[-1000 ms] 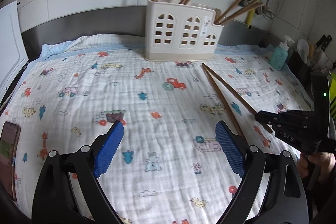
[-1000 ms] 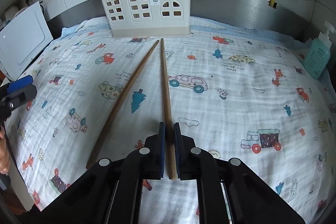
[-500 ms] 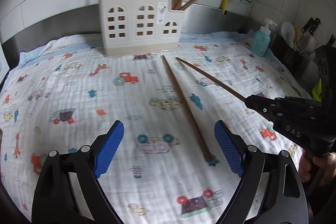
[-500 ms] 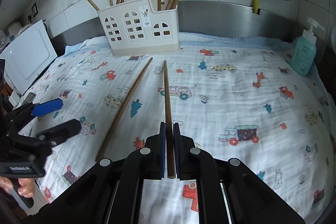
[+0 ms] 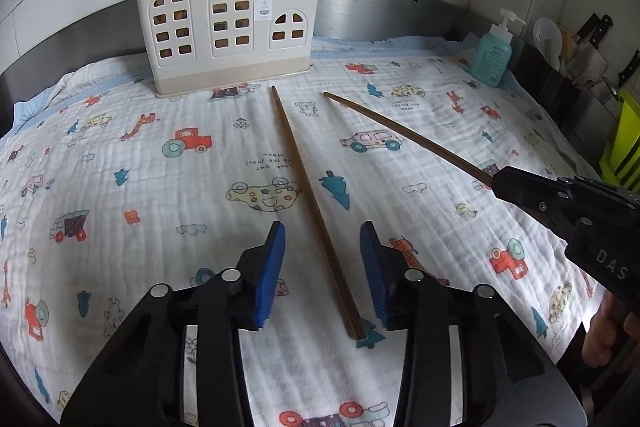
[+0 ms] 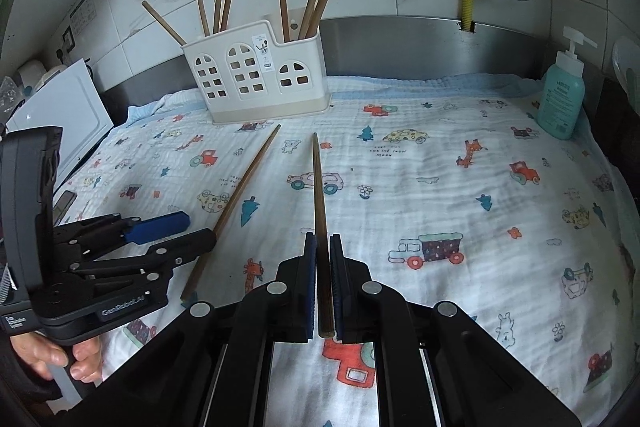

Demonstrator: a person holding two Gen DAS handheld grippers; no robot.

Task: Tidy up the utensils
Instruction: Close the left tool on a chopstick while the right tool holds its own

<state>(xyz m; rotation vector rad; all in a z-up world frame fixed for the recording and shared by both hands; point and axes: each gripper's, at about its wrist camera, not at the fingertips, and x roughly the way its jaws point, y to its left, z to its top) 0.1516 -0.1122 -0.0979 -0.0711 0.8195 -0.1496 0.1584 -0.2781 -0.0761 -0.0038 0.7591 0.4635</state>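
Since a second ago the left gripper (image 5: pixel 323 267) has travelled across the printed cloth (image 5: pixel 120 147) from a bare patch to the chopstick lying flat (image 5: pixel 308 195), and its blue pads (image 5: pixel 272 267), then spread wide, have just been closing; they now straddle the near end of that chopstick with a gap on each side, not yet pressing it. The right gripper (image 6: pixel 323 279) has meanwhile raised its catch: the held chopstick (image 6: pixel 319 195), which lay on the cloth with its far tip near the holder, now points forward with the tip lifted clear, while the jaws stay clamped tight on its thick end. In the left wrist view this gripper enters from the right edge, angled down toward the cloth, the stick running out of its nose toward the white utensil holder (image 5: pixel 224 27). That holder stands at the back of the cloth against the steel backsplash, with several chopsticks upright in its compartments; how many sit in each I cannot tell for sure. A hand (image 6: pixel 60 359) grips the left tool's handle, and a green soap bottle (image 6: pixel 560 99) stands at the far right.
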